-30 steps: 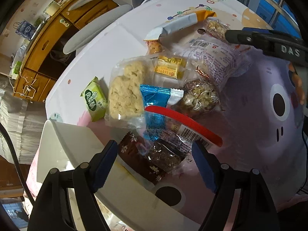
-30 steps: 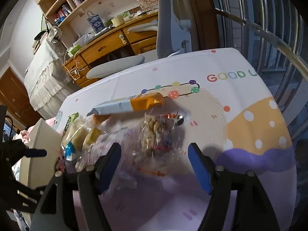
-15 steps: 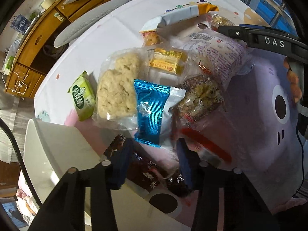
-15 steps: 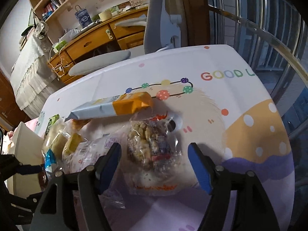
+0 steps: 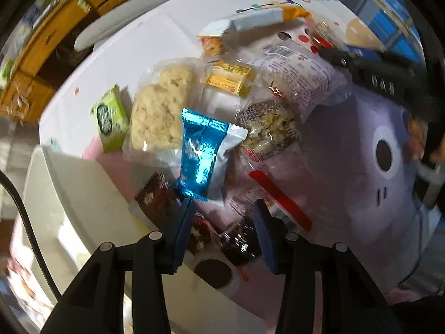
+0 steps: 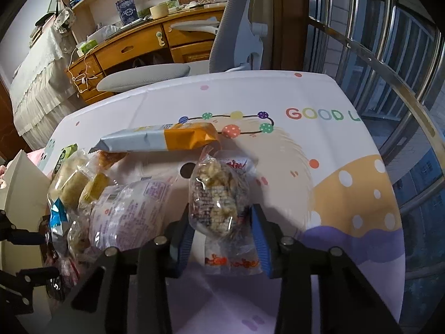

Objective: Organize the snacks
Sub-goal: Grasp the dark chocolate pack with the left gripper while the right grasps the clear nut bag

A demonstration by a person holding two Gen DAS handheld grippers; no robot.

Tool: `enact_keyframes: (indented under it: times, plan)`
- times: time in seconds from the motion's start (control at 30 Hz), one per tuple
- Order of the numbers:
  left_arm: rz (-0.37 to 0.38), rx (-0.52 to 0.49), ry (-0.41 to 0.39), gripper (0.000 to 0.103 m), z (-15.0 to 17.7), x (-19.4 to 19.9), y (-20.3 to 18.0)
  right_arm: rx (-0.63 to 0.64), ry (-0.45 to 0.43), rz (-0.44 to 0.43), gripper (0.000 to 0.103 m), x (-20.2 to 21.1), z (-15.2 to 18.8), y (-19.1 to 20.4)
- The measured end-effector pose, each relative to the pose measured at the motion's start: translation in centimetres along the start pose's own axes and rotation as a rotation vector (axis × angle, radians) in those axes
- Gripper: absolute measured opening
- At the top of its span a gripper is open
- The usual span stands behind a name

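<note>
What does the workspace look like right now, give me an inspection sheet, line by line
Surface: printed tablecloth, white tray edge at its side.
Job's things: snacks piled together: blue packet, green packet, pale rice cake bag, long grey-orange bar, clear cereal-cluster bag.
Clutter: nothing seen on the cloth.
Tongs: left tongs around dark chocolate packets; right tongs closing, cereal-cluster bag between them.
Cables: black cable by the tray.
Surroundings: wooden desk, grey chair, window bars.
</note>
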State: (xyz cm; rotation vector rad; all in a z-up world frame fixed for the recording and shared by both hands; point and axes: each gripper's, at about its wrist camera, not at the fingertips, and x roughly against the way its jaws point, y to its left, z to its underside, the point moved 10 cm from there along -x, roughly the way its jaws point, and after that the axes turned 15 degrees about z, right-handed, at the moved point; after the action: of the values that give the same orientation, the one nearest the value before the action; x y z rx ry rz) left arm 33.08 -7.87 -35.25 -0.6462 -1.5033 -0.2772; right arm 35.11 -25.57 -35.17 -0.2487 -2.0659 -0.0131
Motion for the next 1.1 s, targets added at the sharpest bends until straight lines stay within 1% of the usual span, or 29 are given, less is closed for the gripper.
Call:
enact_keyframes:
  times: [0.07, 0.1, 0.13, 0.2, 0.3, 0.4, 0.5, 0.57, 0.7, 0.93, 0.97, 1.0, 1.07, 1.1]
  plan:
    - [0.027, 0.053, 0.011, 0.05, 0.3, 0.2, 0.2, -0.004, 0.008, -0.007, 0.039, 0.4, 0.4, -0.1]
    - [0.038, 0.081, 0.016, 0.056, 0.5, 0.3, 0.4, -0.01, 0.008, -0.012, 0.038, 0.8, 0.6, -0.2]
    - [0.048, 0.113, 0.022, 0.06, 0.7, 0.3, 0.5, -0.015, 0.003, -0.018, 0.036, 1.1, 0.7, -0.3]
    - [0.053, 0.172, 0.03, 0.061, 1.1, 0.5, 0.8, -0.019, 0.003, -0.034, 0.035, 1.7, 1.1, -0.5]
    - [0.043, 0.239, 0.054, 0.066, 2.1, 0.5, 1.1, -0.011, 0.01, -0.036, 0.035, 2.3, 2.0, -0.8]
    - [0.036, 0.295, 0.073, 0.067, 2.9, 0.3, 1.4, -0.017, 0.02, -0.044, 0.035, 2.9, 2.9, -1.1]
    - [0.017, 0.326, 0.094, 0.067, 3.5, -0.1, 1.8, -0.034, 0.038, -0.063, 0.035, 3.7, 4.0, -1.5]
    - [0.013, 0.338, 0.09, 0.067, 3.7, -0.2, 1.8, -0.035, 0.05, -0.069, 0.035, 4.2, 4.7, -1.7]
    - [0.0, 0.383, 0.099, 0.067, 3.7, -0.8, 1.7, -0.03, 0.072, -0.068, 0.035, 5.2, 5.9, -2.3]
    - [-0.025, 0.495, 0.131, 0.066, 2.8, -2.0, 2.5, -0.053, 0.104, -0.081, 0.035, 6.6, 7.6, -3.2]
    - [-0.034, 0.519, 0.133, 0.066, 2.6, -2.1, 2.8, -0.057, 0.106, -0.084, 0.035, 6.8, 7.8, -3.3]
    - [-0.039, 0.533, 0.133, 0.062, 2.1, -2.3, 3.1, -0.061, 0.106, -0.087, 0.035, 7.0, 7.9, -3.3]
    - [-0.062, 0.57, 0.14, 0.059, 1.9, -2.4, 3.9, -0.066, 0.104, -0.091, 0.035, 7.3, 7.9, -3.4]
    - [-0.07, 0.59, 0.142, 0.054, 1.9, -2.4, 4.2, -0.067, 0.102, -0.095, 0.035, 7.4, 7.9, -3.5]
